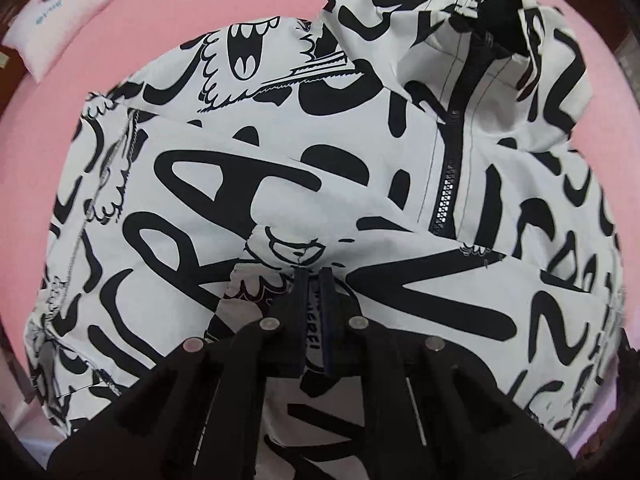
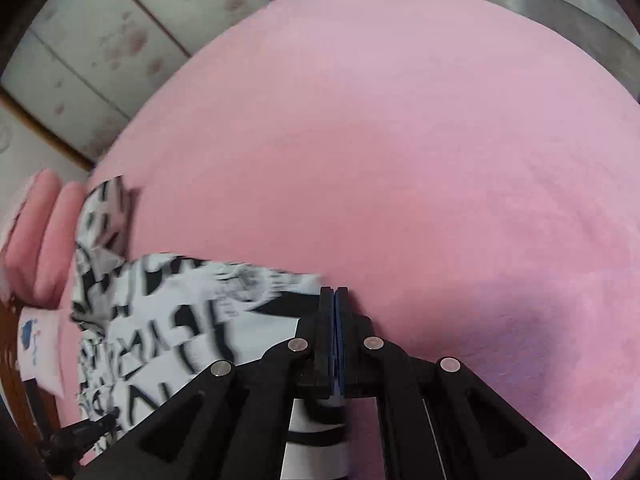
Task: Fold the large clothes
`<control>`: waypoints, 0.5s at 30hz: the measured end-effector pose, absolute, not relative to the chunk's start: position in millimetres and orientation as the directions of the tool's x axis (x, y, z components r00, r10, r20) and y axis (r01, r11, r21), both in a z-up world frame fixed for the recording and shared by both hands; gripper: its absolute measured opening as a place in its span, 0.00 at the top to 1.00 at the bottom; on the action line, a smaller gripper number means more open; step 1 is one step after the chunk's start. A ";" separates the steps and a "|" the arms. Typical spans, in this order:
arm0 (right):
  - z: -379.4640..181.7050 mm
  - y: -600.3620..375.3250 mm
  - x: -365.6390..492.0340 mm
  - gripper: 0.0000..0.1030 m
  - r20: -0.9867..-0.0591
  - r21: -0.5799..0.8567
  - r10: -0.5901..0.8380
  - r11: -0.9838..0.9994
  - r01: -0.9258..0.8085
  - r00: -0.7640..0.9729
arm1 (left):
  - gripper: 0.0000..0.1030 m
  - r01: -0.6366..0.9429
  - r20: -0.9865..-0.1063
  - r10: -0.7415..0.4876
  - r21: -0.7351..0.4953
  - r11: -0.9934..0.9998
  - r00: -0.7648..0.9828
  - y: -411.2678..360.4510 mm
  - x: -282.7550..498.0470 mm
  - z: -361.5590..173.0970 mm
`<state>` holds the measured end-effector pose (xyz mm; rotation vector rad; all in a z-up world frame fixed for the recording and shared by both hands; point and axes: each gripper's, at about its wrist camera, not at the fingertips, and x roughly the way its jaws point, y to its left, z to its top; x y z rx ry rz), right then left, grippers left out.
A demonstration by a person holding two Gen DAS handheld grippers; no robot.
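A white jacket [image 1: 280, 160] with bold black graffiti print and a black zipper [image 1: 450, 176] lies spread on the pink bed [image 1: 200, 0]. My left gripper [image 1: 314, 276] is shut on a fold of the jacket near its lower middle. In the right wrist view the jacket [image 2: 160, 320] trails to the left, blurred. My right gripper [image 2: 333, 292] is shut on the jacket's edge, with fabric showing between and below the fingers, low over the pink sheet [image 2: 400, 160].
A white pillow [image 1: 60, 12] with a blue print lies at the bed's far left corner. Pink pillows [image 2: 44, 232] sit at the left in the right wrist view. A panelled wall [image 2: 100, 60] stands behind the bed.
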<state>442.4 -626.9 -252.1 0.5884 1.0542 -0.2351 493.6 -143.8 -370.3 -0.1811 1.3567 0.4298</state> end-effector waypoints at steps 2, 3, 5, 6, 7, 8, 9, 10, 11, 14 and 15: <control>-250.0 -625.0 442.3 0.98 -0.872 0.322 0.077 0.834 0.448 0.484 | 0.95 -0.389 -0.963 0.230 0.159 0.907 0.142 -155.5 501.9 -374.6; -247.2 -624.2 441.7 0.98 -0.874 0.315 0.069 0.836 0.450 0.482 | 0.95 -0.381 -0.959 0.248 0.178 0.907 0.141 -159.7 502.9 -373.7; -242.0 -621.6 439.8 0.98 -0.875 0.310 0.061 0.832 0.460 0.480 | 0.95 -0.369 -0.957 0.253 0.187 0.911 0.140 -171.9 507.4 -369.7; -238.3 -619.1 439.9 0.98 -0.874 0.316 0.065 0.829 0.461 0.482 | 0.95 -0.362 -0.960 0.242 0.177 0.915 0.142 -173.2 507.7 -365.1; -233.8 -616.9 440.7 0.98 -0.871 0.324 0.072 0.827 0.459 0.486 | 0.95 -0.358 -0.963 0.230 0.166 0.919 0.144 -176.3 507.8 -360.1; -229.5 -613.8 439.3 0.98 -0.870 0.327 0.075 0.828 0.456 0.487 | 0.95 -0.359 -0.964 0.221 0.156 0.920 0.147 -175.7 507.9 -353.5; -224.3 -612.8 441.0 0.98 -0.872 0.332 0.089 0.830 0.448 0.481 | 0.95 -0.371 -0.962 0.228 0.159 0.915 0.149 -174.4 508.0 -345.4; -218.9 -610.0 436.5 0.98 -0.876 0.337 0.107 0.833 0.439 0.470 | 0.95 -0.385 -0.960 0.238 0.165 0.908 0.150 -159.7 503.9 -335.2; -215.8 -610.1 437.5 0.98 -0.882 0.350 0.142 0.835 0.425 0.448 | 0.95 -0.408 -0.958 0.246 0.166 0.898 0.150 -152.4 502.7 -327.3; -212.8 -597.5 440.5 0.98 -0.895 0.400 0.258 0.826 0.398 0.363 | 0.94 -0.456 -0.968 0.214 0.133 0.880 0.131 -120.5 499.8 -309.8; -211.2 -596.9 439.9 0.98 -0.902 0.397 0.274 0.830 0.391 0.335 | 0.94 -0.465 -0.972 0.200 0.122 0.877 0.122 -108.6 500.1 -304.7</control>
